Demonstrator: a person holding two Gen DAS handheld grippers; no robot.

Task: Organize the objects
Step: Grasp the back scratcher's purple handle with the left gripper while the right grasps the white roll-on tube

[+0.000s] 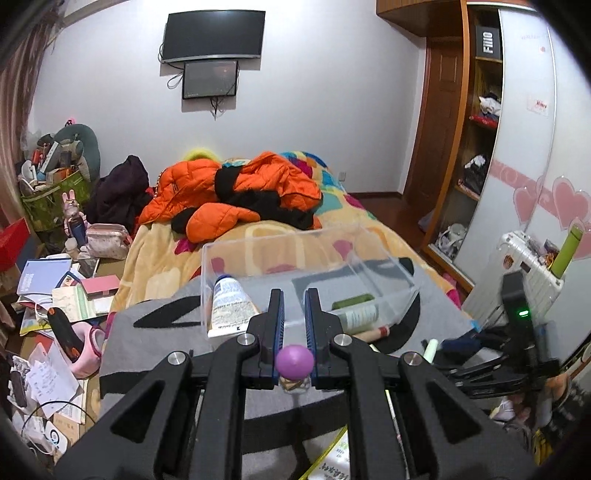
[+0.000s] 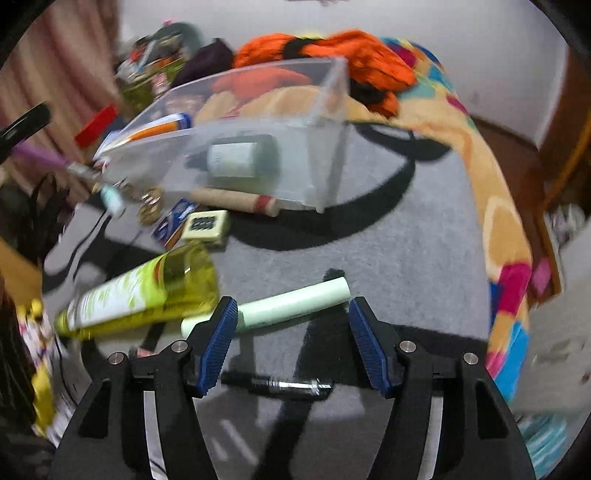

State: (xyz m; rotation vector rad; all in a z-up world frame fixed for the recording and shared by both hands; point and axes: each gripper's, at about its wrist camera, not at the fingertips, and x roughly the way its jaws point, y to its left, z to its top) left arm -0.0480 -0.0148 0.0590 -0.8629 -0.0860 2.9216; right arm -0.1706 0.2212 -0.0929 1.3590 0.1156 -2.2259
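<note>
Left gripper [image 1: 294, 317] clenched on small bottle [image 1: 294, 369] with purple round cap, held above grey blanket [image 1: 155, 332], just short of clear box [image 1: 384, 258] | right gripper [image 2: 293, 314] released, fingers spread, low over blanket | pale green tube [image 2: 295, 301] lies between its fingertips | white tube [image 1: 231, 306] and green-capped bottle [image 1: 356, 314] inside box

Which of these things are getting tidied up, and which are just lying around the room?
Part of the job:
- left gripper, shut on the purple-capped bottle
- right gripper, open
- clear box
- white tube and green-capped bottle in the box
- pale green tube
- yellow-green bottle

Just lying about:
- orange jacket
- wall TV
- papers
</note>
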